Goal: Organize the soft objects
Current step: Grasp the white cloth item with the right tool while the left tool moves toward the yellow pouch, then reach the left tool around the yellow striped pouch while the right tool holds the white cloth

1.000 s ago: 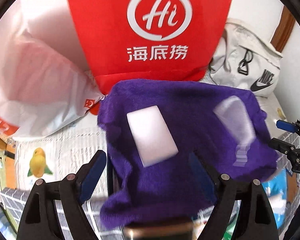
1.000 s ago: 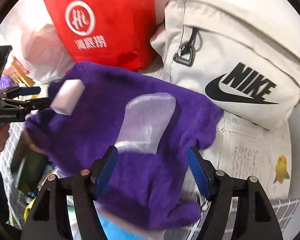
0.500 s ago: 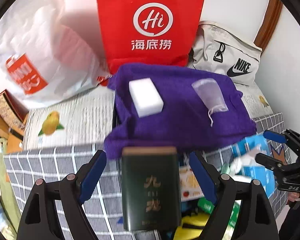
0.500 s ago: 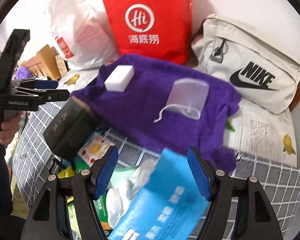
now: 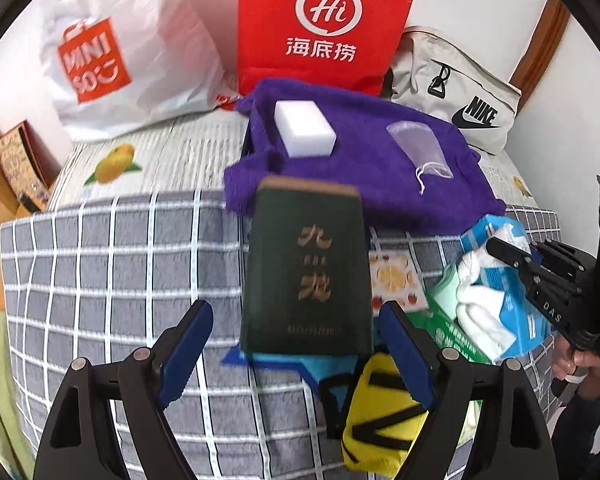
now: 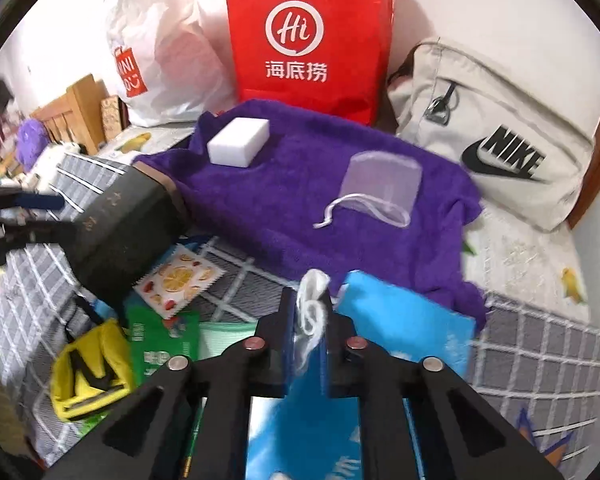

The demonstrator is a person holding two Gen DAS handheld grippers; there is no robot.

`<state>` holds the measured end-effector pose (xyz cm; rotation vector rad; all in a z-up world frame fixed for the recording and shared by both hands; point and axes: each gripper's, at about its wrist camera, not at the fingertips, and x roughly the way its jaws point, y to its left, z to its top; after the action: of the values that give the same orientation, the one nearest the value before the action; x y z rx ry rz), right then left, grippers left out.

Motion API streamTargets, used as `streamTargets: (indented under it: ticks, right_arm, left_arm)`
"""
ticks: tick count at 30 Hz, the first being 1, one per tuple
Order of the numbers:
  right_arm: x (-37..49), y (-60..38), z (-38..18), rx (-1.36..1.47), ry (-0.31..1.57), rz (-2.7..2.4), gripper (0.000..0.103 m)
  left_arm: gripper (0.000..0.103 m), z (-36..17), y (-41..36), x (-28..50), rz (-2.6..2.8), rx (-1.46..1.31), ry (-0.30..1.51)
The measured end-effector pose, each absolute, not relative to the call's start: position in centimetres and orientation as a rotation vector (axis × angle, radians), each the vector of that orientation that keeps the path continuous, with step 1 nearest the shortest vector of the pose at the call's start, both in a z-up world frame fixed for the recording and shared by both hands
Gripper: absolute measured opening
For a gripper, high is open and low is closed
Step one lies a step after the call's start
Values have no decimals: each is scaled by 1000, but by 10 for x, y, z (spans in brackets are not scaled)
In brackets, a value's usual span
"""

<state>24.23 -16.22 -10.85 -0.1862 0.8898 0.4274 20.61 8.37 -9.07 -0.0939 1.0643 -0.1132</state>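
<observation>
Right gripper (image 6: 308, 312) has just been closing, and its jaws now pinch a white tissue (image 6: 311, 304) that sticks up from the blue tissue pack (image 6: 404, 320) right beneath its tips. Left gripper (image 5: 292, 344) stands wide apart with nothing clamped — a dark green box (image 5: 306, 268) lies between and just beyond its fingers, but the pads do not touch it.

By my reading the sorting is only partly along. Ahead of both grippers a purple towel (image 6: 300, 184) is spread on the bed (image 5: 100, 272), and on it sit a white sponge block (image 6: 239, 142) and a small clear drawstring pouch (image 6: 380, 188), well apart from each other. Close below the grippers a loose heap is still unsorted: a yellow pouch (image 5: 380, 412), a green packet (image 6: 160, 340) and an orange-print sachet (image 6: 176, 280).

The right wrist view alone shows the pinch on the tissue head on. The left wrist view shows the right gripper from outside, off to its right, with the person's hand (image 5: 580, 364) on the handle, and the lettering on the box's face. Behind the towel stand a red paper bag (image 5: 320, 28), a white plastic bag (image 5: 120, 52) and a beige bag (image 6: 500, 128).
</observation>
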Motion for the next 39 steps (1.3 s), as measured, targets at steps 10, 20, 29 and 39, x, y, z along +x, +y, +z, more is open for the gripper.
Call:
streamTargets:
  ticks: [10, 20, 29, 39]
  right_arm:
    - [204, -161, -88, -179, 828, 438, 7]
    - [165, -166, -63, -143, 774, 424, 7]
    - [136, -174, -59, -121, 772, 395, 7]
    - [119, -186, -63, -82, 783, 386, 7]
  left_arm:
    - [84, -101, 74, 165, -206, -131, 1036]
    - [84, -130, 57, 150, -250, -101, 1036]
    - [61, -147, 49, 154, -248, -52, 1001]
    - [72, -132, 48, 130, -342, -90, 1000]
